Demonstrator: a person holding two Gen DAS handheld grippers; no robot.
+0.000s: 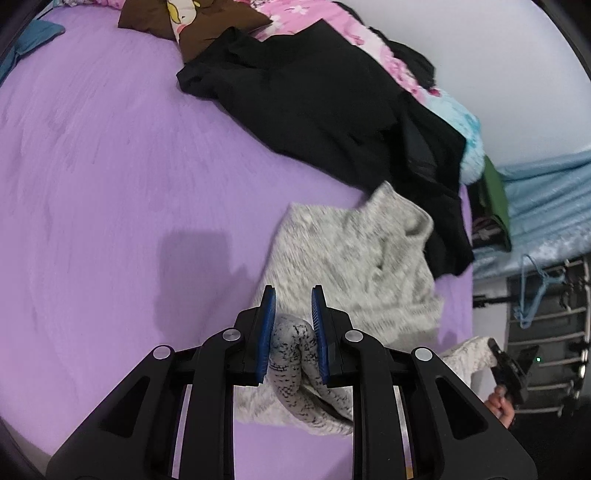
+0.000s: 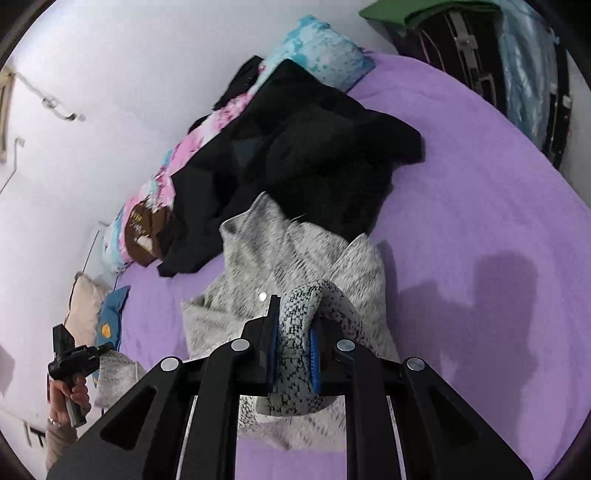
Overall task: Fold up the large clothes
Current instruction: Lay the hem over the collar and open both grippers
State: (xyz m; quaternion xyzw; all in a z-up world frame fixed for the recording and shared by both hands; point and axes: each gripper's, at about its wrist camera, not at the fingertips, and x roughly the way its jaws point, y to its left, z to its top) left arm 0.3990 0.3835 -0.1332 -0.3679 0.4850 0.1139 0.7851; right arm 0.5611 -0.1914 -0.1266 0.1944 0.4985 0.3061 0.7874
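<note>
A: How many grippers were in use, and what was each doing?

B: Two. The left gripper (image 1: pixel 293 295) was clamped narrow on a bunched fold of the grey sweater (image 1: pixel 354 258). The right gripper (image 2: pixel 293 314) was clamped narrow on another bunched fold of the same sweater. One hand (image 2: pixel 68 393) showed in the right wrist view, gripping a handle.

A: Where was the sweater?

B: One grey sweater lay partly on the purple bed sheet (image 1: pixel 110 166), its near edge lifted by both grippers. Its far end touched the black garment (image 1: pixel 314 103).

A: What else lay on the bed?

B: One black pile; the number of garments in it could not be told. Behind it, against the wall, lay one pink flowered blanket (image 1: pixel 295 11) and one pale blue pillow (image 2: pixel 317 48). One blue hanger (image 1: pixel 535 291) hung beside the bed.
</note>
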